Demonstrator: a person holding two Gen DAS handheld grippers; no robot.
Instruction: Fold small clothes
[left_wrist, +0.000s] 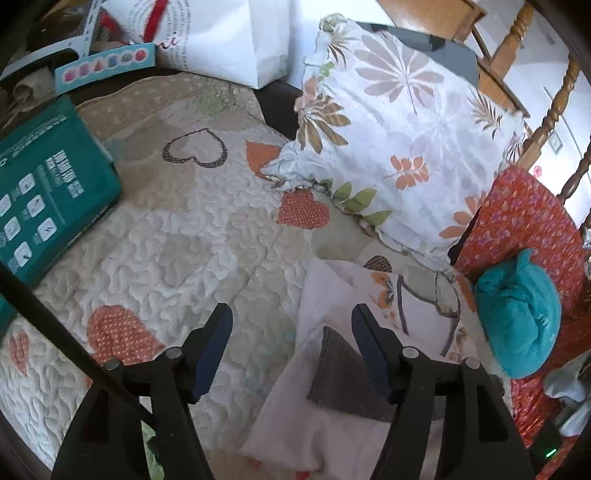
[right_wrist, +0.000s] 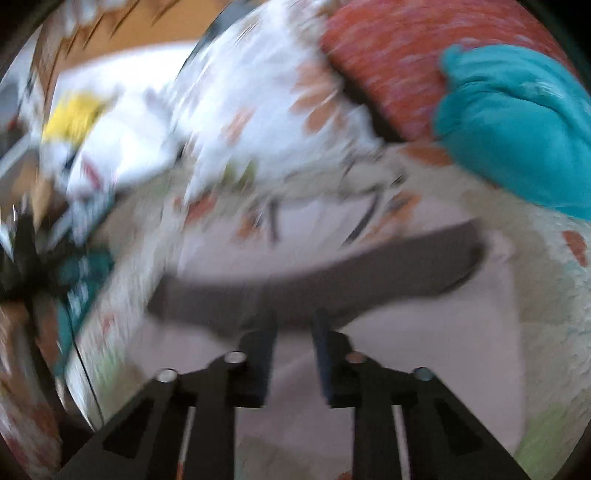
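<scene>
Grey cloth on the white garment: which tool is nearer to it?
Right. The right tool has its tips at the grey cloth's near edge. The left tool is wide open, offset left; only its right finger overlaps the cloth.

Blurred view: right hand-held gripper (right_wrist: 293, 325) narrowly parted over pale garment (right_wrist: 424, 332) with grey band (right_wrist: 295, 280).

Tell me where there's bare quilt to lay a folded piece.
Free: the heart-patterned quilt between the teal box, the floral pillow and the pale pink garment. Crowded on the other side: the crumpled teal cloth on the red floral fabric.
</scene>
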